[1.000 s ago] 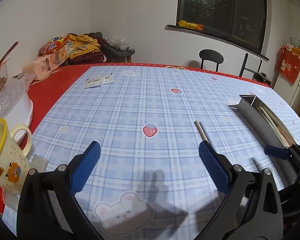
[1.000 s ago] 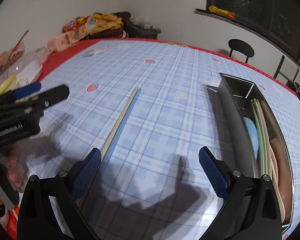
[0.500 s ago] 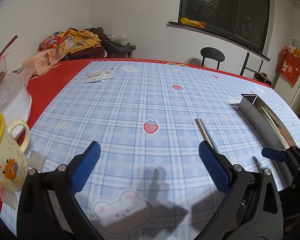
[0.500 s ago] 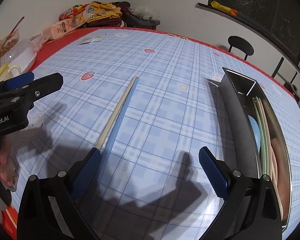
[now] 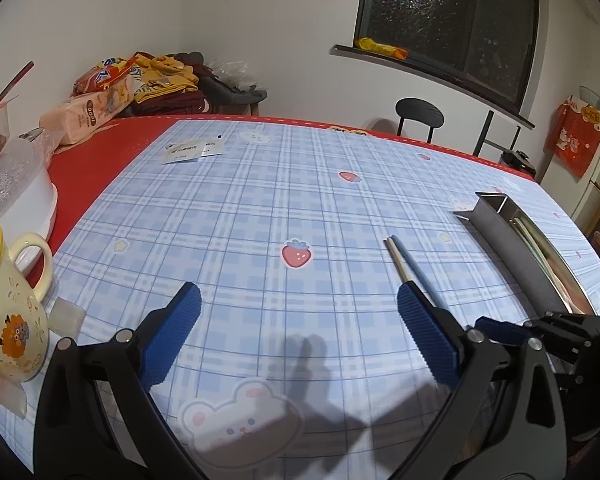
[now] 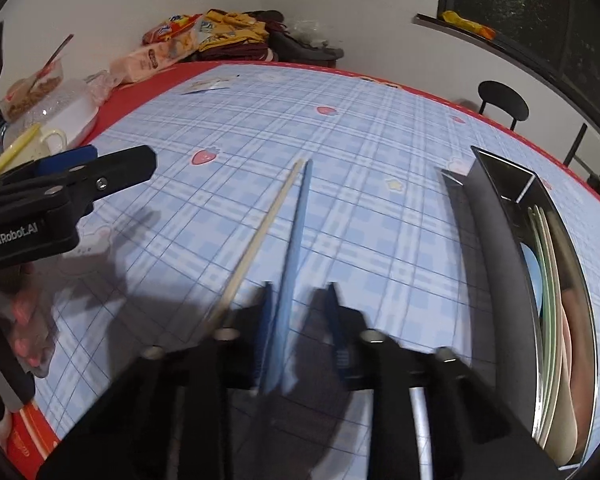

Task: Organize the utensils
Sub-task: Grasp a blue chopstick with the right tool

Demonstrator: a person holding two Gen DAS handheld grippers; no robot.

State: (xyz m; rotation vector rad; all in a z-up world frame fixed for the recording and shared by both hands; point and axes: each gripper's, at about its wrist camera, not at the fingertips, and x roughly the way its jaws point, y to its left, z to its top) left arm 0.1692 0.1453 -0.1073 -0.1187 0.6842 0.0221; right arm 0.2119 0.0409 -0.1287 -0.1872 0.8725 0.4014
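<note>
The right wrist view is smeared with motion blur around the right gripper (image 6: 298,320), so the exact contact is hard to read. Its fingers (image 6: 266,320) are drawn in close with the blue chopstick (image 6: 296,232) running between them, but whether they're actually pinching it I can't tell. The near end of that stick is lost in the blur, and the cream chopstick (image 6: 260,236) just beside it disappears under the left finger at its near end too.

Both sticks lie on the blue plaid surface (image 6: 379,208), long axis running away from the camera, tips nearly meeting at the far end and spreading apart toward the gripper. To their right sits the long steel tray (image 6: 495,240) — roughly the same heading, already holding pale utensils that are too curved by the lens to name, and its near end is cut off by the frame.

The left gripper (image 5: 300,320) hangs over the surface with fingers (image 5: 172,336) spread wide, holding nothing. From its view only the far part of the chopsticks shows; the rest hides behind its right finger. A yellow-rimmed mug (image 5: 8,312) is clipped at the left edge.
</note>
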